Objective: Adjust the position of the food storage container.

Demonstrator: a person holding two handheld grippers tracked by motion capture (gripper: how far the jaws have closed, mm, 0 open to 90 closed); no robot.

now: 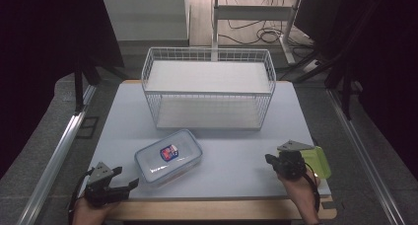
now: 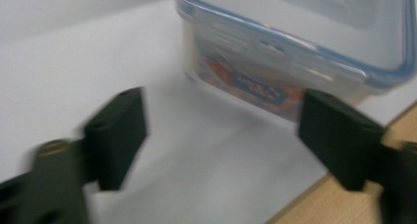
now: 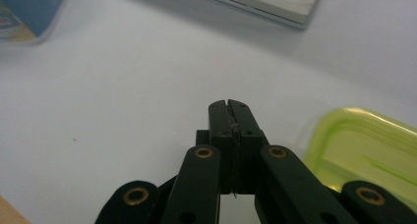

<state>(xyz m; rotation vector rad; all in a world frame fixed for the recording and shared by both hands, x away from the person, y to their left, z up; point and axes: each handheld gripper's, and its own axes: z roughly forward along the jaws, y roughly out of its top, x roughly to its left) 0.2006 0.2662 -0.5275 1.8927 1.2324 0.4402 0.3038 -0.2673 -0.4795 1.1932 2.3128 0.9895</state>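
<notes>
A clear lidded container (image 1: 168, 157) with a blue rim and a colourful packet inside lies on the pale table mat (image 1: 236, 161), left of the middle. My left gripper (image 1: 127, 177) hovers at the front left corner, just short of the container. In the left gripper view the container (image 2: 295, 42) stands ahead of my left gripper (image 2: 221, 135), whose jaws stand apart with nothing between them. My right gripper (image 1: 268, 159) is at the front right, beside a green lid (image 1: 315, 161). Seen from the right gripper view, my right gripper (image 3: 229, 106) is shut and empty, with the green lid (image 3: 369, 145) to its right.
A white wire basket (image 1: 207, 89) with two shelves stands at the back middle of the table. Its base edge (image 3: 265, 0) lies ahead in the right gripper view. The wooden table edge (image 1: 222, 210) runs along the front. Dark curtains and floor cables surround the table.
</notes>
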